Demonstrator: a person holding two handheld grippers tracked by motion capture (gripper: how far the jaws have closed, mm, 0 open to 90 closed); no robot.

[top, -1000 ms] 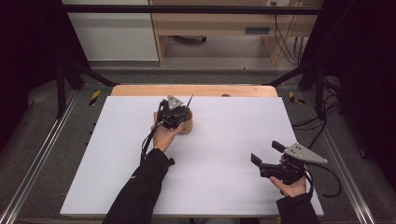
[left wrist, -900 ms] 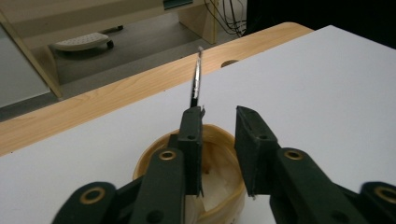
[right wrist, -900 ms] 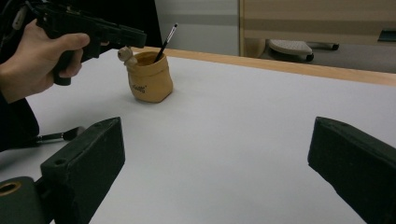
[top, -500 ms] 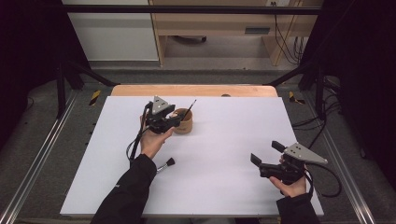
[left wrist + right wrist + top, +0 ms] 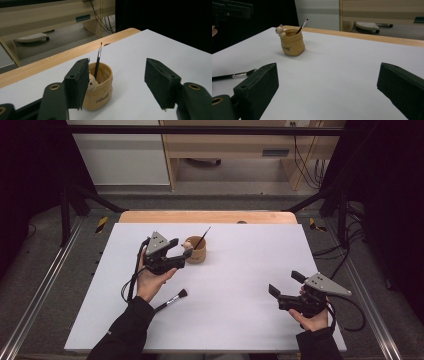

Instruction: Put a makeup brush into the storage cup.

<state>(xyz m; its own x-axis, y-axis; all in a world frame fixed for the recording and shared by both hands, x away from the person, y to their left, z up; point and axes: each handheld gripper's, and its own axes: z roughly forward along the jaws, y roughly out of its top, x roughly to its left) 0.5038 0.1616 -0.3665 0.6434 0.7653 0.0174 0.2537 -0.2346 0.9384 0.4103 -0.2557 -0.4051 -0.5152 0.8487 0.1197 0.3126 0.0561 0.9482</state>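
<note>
A small tan pouch-shaped holder (image 5: 196, 251) with a tiny figure on its rim stands at the back middle of the white table (image 5: 235, 270). A thin dark brush (image 5: 202, 239) leans in it, tip up. My left gripper (image 5: 179, 251) hovers just left of the holder. Its jaws have just been opening and nothing is between them. In the left gripper view the holder (image 5: 98, 87) and the thin brush (image 5: 98, 60) sit beyond the left jaw. My right gripper (image 5: 286, 283) stands open and empty at the front right. A second, thicker brush (image 5: 172, 299) lies flat near my left forearm.
The wooden table edge (image 5: 210, 216) runs along the back, with a desk and cables beyond it. In the right gripper view the holder (image 5: 292, 42) is far left and the lying brush (image 5: 237, 74) is at the left edge. White surface spreads between the grippers.
My left gripper has drawn back to the left from above the holder and its jaws have spread, leaving the thin brush standing in the holder. The right gripper has stayed still.
</note>
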